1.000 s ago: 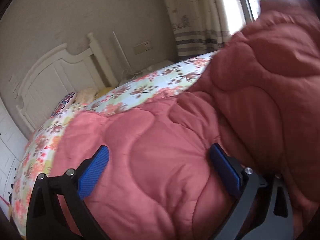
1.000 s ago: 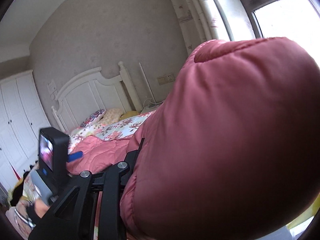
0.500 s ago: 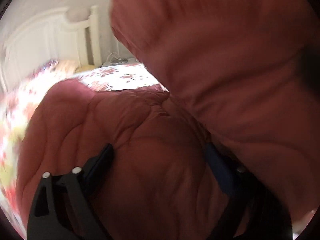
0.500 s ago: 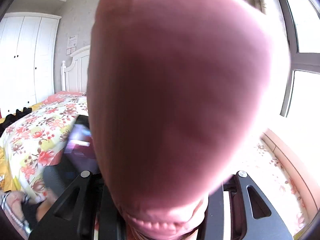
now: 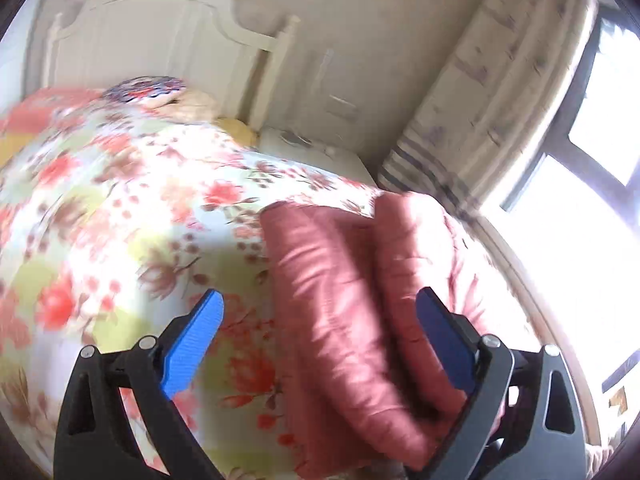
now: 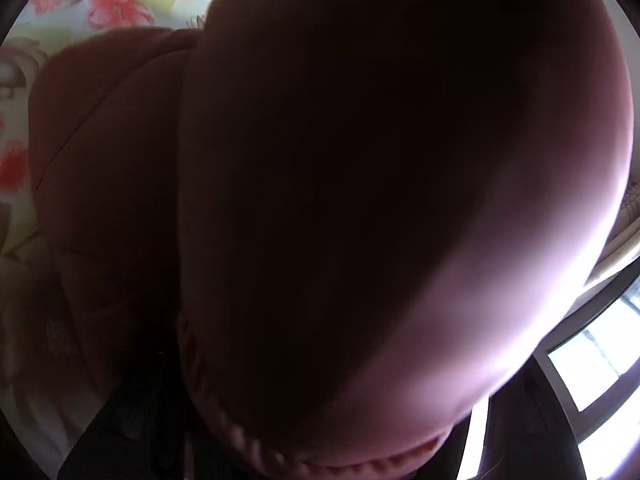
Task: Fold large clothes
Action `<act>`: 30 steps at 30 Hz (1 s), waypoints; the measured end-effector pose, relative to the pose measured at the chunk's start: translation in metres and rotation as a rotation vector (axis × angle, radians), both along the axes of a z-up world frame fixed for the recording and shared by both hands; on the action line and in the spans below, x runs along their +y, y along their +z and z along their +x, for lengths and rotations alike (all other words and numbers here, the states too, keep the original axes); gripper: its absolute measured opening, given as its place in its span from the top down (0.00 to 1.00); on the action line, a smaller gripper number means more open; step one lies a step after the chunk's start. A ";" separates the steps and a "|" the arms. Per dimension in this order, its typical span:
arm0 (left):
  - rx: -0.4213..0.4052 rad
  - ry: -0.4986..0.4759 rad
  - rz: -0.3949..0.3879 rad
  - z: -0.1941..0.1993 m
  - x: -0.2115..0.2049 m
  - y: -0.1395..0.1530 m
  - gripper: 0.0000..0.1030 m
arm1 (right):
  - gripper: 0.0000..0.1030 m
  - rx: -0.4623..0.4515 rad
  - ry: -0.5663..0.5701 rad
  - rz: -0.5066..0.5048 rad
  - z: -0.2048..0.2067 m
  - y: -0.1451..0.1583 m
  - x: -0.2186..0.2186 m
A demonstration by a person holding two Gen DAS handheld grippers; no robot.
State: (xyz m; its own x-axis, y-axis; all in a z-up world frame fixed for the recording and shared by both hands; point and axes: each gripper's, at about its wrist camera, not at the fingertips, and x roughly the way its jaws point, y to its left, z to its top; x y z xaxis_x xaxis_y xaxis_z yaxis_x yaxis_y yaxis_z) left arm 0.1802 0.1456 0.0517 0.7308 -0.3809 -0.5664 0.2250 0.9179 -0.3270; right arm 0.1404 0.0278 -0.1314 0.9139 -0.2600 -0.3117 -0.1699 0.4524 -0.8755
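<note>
A pink quilted garment (image 5: 352,300) lies folded over on the floral bed sheet (image 5: 120,220) in the left wrist view. My left gripper (image 5: 320,332) is open, its blue pads (image 5: 192,344) spread wide, with the garment's folded edge between them and against the right pad. In the right wrist view the same pink garment (image 6: 380,200) fills nearly the whole frame in dark shadow, draped over the camera. The right gripper's fingers are hidden under the cloth; the fabric's stitched hem sits at the bottom centre where the fingers meet.
A white headboard (image 5: 160,40) and pillows (image 5: 148,90) stand at the far end of the bed. A curtain (image 5: 500,100) and bright window (image 5: 600,160) are on the right. A bedside cabinet (image 5: 312,152) sits by the wall.
The right gripper swung the garment's lifted part over and down toward the bed. The left gripper now looks at bare sheet with the garment folded narrower on its right.
</note>
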 end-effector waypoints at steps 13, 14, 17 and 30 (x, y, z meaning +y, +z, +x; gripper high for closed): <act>-0.064 -0.230 0.686 0.083 -0.201 -0.016 0.02 | 0.40 -0.052 0.014 -0.004 -0.032 -0.021 -0.034; -0.055 -0.213 0.734 0.093 -0.198 -0.036 0.02 | 0.40 -0.064 0.022 0.004 -0.036 -0.023 -0.037; 0.005 -0.214 0.501 0.108 -0.163 -0.072 0.02 | 0.40 -0.075 0.042 0.045 -0.051 -0.028 -0.045; -0.008 -0.173 0.317 0.107 -0.134 -0.078 0.02 | 0.35 0.007 0.256 0.106 -0.105 -0.034 -0.103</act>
